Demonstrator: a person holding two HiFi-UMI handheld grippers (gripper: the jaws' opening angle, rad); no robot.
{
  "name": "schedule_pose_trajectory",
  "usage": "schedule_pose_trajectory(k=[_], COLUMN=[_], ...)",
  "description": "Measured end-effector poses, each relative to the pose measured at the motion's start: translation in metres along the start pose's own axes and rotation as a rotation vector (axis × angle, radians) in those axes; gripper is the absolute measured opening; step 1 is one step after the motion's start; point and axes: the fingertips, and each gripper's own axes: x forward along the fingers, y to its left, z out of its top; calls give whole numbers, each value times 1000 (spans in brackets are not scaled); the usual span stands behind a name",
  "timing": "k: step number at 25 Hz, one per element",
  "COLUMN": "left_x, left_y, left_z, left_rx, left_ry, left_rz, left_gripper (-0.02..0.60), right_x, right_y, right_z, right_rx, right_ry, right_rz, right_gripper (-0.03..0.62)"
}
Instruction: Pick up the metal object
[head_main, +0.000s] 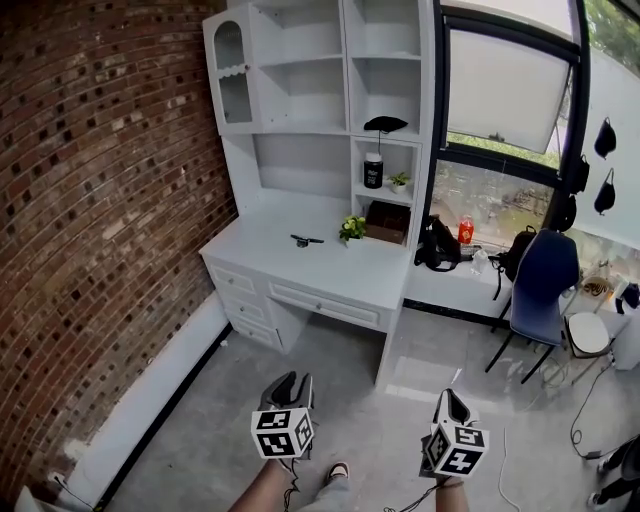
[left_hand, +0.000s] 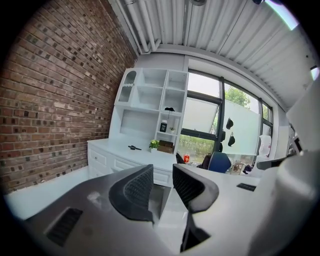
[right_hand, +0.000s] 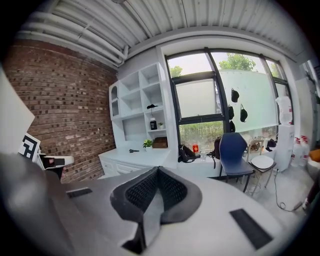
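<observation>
- Two hand-held grippers sit low at the near edge of the head view, both pointing forward over the grey floor with their marker cubes towards the camera.
- On the left gripper, the jaws stand slightly apart, with a narrow gap and nothing between them.
- On the right gripper, the jaws are pressed together, pads touching, with nothing held.
- Bare floor separates both grippers from the white desk with drawers, so they are well apart from it.
- The small dark metal object lies flat on the worktop, out in the open near its middle.
- A small green potted plant stands just right of it, with a brown box behind.
- A white shelf unit rises above, holding a black jar.
- A red brick wall runs along the left; a blue chair stands right, by the window.
</observation>
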Motion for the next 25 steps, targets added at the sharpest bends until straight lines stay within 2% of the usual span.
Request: schedule_pose_trajectory(k=[17, 25], left_x=[171, 226], left_y=[43, 76], left_z=[64, 76], left_rx=[3, -4], left_ry=[-22, -4], left_rz=[-25, -14], left_gripper=[123, 123], right_x=[169, 225], right_y=[15, 28], right_z=[86, 108], right_rx=[-23, -30], right_ry=[-54, -50], right_rz=[2, 4], right_gripper=[1, 1])
